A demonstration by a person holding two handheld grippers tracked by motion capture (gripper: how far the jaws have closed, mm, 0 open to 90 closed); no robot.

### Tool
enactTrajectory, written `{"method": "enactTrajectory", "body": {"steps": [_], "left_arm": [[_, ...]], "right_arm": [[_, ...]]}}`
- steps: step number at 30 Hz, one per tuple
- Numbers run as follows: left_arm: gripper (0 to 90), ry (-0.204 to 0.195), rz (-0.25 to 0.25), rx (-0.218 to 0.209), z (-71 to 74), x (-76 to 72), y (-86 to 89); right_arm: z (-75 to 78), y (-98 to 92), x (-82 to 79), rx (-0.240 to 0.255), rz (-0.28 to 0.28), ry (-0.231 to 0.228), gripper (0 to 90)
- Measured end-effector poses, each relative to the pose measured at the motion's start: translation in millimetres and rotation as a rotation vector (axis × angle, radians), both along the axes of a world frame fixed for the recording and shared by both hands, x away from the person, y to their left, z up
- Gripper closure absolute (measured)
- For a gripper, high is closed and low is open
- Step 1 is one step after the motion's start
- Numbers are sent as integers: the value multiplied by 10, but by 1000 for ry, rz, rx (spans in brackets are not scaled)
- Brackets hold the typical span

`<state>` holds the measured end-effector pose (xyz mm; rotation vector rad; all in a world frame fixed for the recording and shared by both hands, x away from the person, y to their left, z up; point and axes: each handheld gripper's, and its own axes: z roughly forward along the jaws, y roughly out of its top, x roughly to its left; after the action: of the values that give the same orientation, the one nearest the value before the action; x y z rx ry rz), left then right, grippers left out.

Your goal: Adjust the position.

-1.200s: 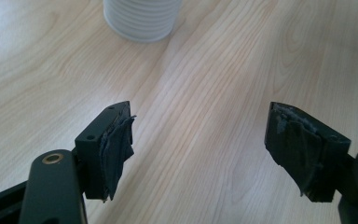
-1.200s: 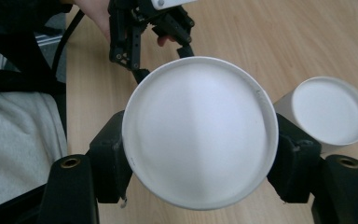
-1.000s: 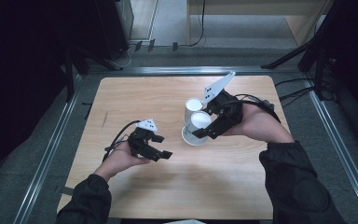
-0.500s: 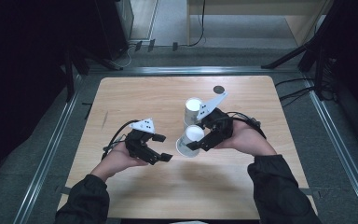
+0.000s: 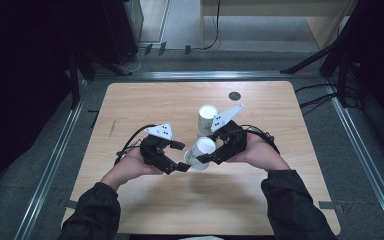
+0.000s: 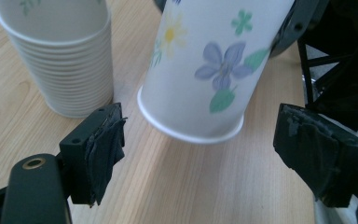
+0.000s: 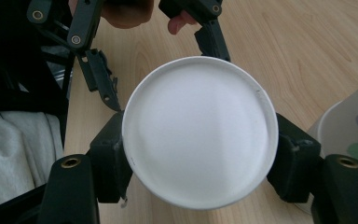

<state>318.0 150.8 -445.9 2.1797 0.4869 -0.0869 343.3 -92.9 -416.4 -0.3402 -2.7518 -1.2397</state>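
Left gripper, at left of centre near the table's middle: jaws spread, having just been opening, with nothing pinched; in the left gripper view the cup's rim hung just beyond and between the two pads, apart from both.

Cup, centre: white paper with printed flowers, a blue bloom with green leaves and a yellow-centred daisy on its wall. It was held upside down and tilted, its long axis leaning so that the flat white base faced up and toward the right gripper's camera, the open rim down toward the tabletop and the left gripper. Whether the rim touched the wood could not be told.

Stack of like cups, just beyond the held cup: standing mouth down on the table.

Right gripper, right of centre: jaws pinching the cup at opposite sides near its base, pads pressed on the wall.
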Motion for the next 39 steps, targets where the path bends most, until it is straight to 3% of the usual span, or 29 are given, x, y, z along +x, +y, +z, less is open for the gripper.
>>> {"method": "enactTrajectory", "body": {"steps": [10, 16, 26, 30, 39], "left_arm": [[174, 19, -53, -3, -79, 50, -85], [178, 26, -70, -1, -113, 70, -119], [194, -9, -117, 55, -187, 20, -213], [265, -19, -127, 47, -178, 13, -202], [310, -30, -129, 41, -168, 4, -181]], "right_arm": [[-150, -5, 19, 73, 4, 53, 340], [-201, -9, 20, 88, 6, 74, 340], [-263, -1, 1, 115, 22, 118, 341], [-269, -9, 3, 123, 26, 127, 343], [-282, -21, 7, 140, 23, 137, 347]]}}
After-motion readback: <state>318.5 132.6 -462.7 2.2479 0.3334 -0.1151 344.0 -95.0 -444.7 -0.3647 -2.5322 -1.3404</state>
